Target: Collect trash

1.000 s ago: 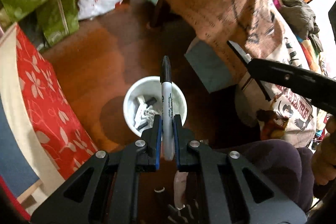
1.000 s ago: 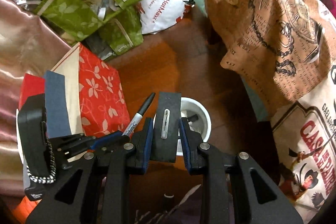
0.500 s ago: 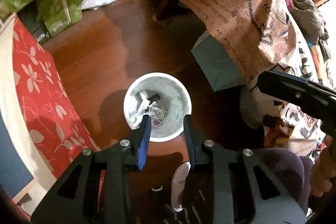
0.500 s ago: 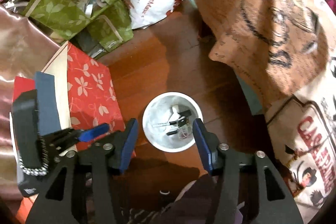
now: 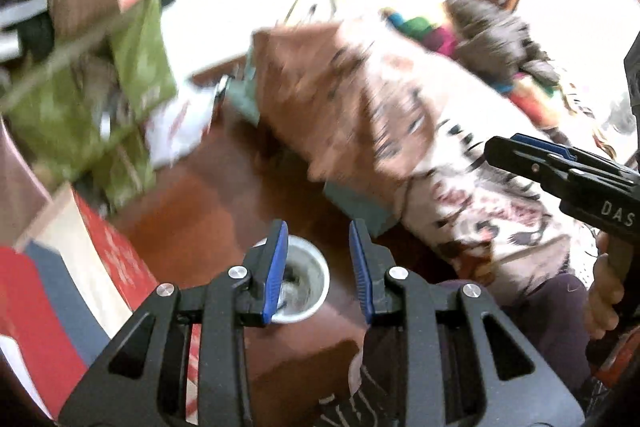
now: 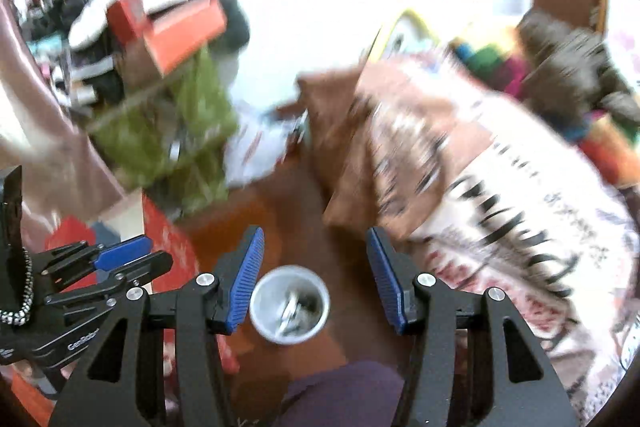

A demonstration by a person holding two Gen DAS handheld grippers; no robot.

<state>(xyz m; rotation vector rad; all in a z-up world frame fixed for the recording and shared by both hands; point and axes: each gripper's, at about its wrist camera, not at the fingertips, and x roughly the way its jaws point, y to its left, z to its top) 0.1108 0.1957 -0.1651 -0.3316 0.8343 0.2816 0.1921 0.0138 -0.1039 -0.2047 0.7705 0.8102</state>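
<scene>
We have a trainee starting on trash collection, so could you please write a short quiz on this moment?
1. True or false: the left gripper holds a marker.
2. What stands on the floor below both grippers?
3. The right gripper is: A) shut on a card, B) open and empty, C) out of view.

Key: 1. False, its fingers are apart, nothing between them. 2. A white cup with scraps inside. 3. B.

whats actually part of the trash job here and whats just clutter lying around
Part of the job:
- white bin on the wood floor, with bits of trash inside
- left gripper, open and empty
- right gripper, open and empty

Just lying about:
- green leafy bags
- red flowered box
- brown printed cloth
- white plastic bag
</scene>
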